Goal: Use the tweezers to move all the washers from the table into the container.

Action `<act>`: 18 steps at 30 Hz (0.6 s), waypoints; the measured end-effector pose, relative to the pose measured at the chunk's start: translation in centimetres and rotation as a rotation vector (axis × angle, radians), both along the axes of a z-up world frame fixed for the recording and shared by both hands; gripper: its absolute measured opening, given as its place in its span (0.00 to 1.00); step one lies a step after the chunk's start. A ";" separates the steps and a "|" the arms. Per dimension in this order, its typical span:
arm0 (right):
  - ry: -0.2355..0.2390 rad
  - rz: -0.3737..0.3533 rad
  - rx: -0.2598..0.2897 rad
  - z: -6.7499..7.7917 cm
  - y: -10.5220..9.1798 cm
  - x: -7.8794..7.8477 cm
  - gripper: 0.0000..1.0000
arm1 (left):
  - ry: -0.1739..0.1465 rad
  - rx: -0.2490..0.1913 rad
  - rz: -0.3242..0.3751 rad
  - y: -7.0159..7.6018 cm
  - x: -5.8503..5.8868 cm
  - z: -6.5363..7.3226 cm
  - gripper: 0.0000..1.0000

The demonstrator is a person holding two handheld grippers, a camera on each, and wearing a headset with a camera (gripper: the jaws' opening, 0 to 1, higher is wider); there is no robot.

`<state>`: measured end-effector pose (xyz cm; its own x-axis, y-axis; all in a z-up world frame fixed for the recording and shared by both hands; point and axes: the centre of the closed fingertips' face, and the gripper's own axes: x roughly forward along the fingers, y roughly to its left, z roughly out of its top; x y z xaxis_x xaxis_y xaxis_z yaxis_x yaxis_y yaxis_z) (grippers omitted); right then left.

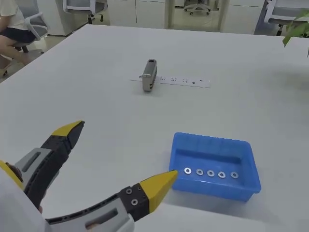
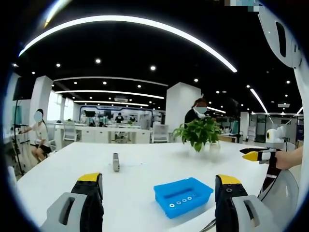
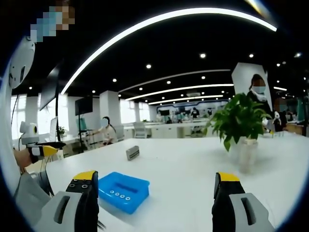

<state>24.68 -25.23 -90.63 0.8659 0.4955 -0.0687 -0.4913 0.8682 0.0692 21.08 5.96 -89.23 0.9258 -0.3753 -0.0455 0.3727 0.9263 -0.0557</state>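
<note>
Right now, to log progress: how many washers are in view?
5 washers, all in one row along the blue tray's near wall. More may be hidden behind a gripper.

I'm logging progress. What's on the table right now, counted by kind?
Washers: 5, all in the container
Blue container: 1
Power strip: 1
Grey block at the strip's end: 1
Potted plant: 1
Total: 9

1. The table (image 1: 96,58) is being looked down on steeply, from close above, in the head view.
2. Both gripper views are being aimed low and nearly level across it from its near side.
3. The blue container (image 1: 212,164) and the grey adapter (image 1: 149,75) are being shared by all three views.
</note>
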 end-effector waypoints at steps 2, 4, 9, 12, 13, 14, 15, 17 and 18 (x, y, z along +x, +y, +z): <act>0.006 0.000 -0.001 -0.1 0.1 0.0 0.99 | 0.000 0.004 0.000 0.0 0.0 0.0 0.99; 0.012 0.001 0.000 -0.2 0.2 0.1 0.99 | -0.002 0.002 0.002 0.1 -0.1 0.1 0.99; 0.012 0.005 -0.002 -0.4 0.2 0.3 0.99 | 0.002 0.003 0.002 0.2 -0.1 0.0 0.99; 0.013 0.006 -0.001 -0.4 0.4 0.3 0.99 | 0.007 -0.001 0.001 -0.1 -0.1 -0.2 0.99; 0.014 0.006 -0.002 -0.4 0.4 0.2 0.99 | 0.007 0.000 0.001 -0.6 -0.1 0.5 0.99; 0.015 0.006 -0.002 -0.4 0.5 0.2 0.99 | 0.006 0.000 0.001 -0.8 -0.1 0.8 0.99; 0.016 0.006 -0.001 -0.5 0.5 0.2 0.99 | 0.007 0.000 0.002 -0.4 0.0 0.2 0.99; 0.020 0.005 0.000 -0.6 0.6 0.2 0.99 | 0.008 0.000 -0.002 -0.2 0.0 -0.1 0.99; 0.022 0.006 0.000 -0.6 0.6 0.2 0.99 | 0.007 0.003 -0.001 -0.2 0.0 -0.1 0.99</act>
